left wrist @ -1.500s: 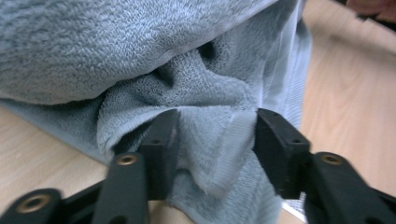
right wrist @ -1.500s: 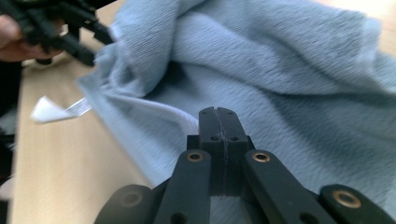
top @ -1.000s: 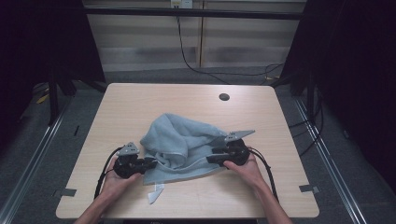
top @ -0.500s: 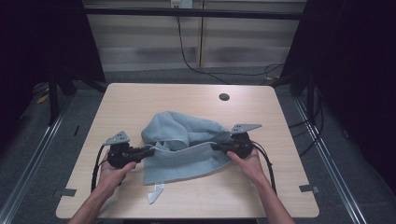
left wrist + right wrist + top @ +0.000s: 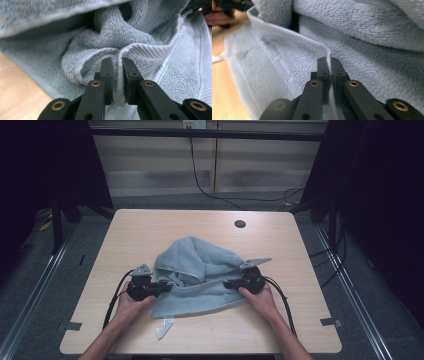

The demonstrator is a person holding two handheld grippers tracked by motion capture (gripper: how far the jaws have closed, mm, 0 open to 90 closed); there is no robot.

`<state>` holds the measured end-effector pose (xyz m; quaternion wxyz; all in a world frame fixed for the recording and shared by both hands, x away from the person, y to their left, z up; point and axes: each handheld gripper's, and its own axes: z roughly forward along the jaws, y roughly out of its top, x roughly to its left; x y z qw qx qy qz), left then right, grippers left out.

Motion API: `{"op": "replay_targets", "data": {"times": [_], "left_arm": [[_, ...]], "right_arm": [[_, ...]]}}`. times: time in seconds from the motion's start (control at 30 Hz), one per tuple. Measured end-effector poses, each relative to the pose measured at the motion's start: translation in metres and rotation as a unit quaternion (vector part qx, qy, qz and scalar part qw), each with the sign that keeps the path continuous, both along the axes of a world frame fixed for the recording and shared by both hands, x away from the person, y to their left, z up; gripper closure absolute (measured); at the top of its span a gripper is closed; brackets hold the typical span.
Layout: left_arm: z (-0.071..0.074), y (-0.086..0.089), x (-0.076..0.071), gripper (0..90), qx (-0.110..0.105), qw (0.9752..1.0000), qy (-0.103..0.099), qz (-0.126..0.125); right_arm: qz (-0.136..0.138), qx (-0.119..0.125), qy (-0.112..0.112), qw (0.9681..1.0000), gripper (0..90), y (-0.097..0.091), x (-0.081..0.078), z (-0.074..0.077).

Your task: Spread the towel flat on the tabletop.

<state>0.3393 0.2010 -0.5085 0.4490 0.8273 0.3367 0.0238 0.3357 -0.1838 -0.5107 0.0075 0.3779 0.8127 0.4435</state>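
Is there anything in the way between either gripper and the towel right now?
Nothing visible does. The left gripper is pinched on a bunched hem of the towel, and the right gripper is clamped on its edge.

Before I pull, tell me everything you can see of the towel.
The towel is pale blue-grey terry with a ribbed hem band, rumpled in a heap near the middle of the wooden table. The left gripper and right gripper each pinch a fold of its edge. A white tag sticks out near the front.
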Motion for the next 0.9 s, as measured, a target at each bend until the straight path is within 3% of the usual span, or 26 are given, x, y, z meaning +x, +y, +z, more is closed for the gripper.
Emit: {"op": "replay_targets", "data": {"times": [0.27, 0.5, 0.67, 0.77, 0.9], "left_arm": [[0.002, -0.006, -0.025, 80.1, 0.011, 0.9991, 0.002, -0.041], [0.005, -0.005, -0.053, 80.1, 0.022, 0.9966, -0.001, -0.080], [0.007, 0.001, -0.075, 80.2, 0.018, 0.9945, 0.014, -0.102], [0.012, 0.004, -0.076, 80.3, 0.005, 0.9951, 0.012, -0.098], [0.025, 0.004, -0.065, 80.5, -0.023, 0.9964, -0.003, -0.081]], "right_arm": [[0.042, -0.037, 0.011, 0.9984, 88.3, 0.000, -0.051, 0.010], [0.063, -0.033, 0.023, 0.9972, 88.4, -0.003, -0.083, 0.012], [0.083, -0.030, 0.037, 0.9954, 88.3, 0.000, -0.105, 0.014], [0.075, -0.020, 0.021, 0.9967, 88.3, -0.002, -0.109, 0.020], [0.045, -0.003, -0.020, 0.9988, 88.4, -0.008, -0.095, 0.039]]}}
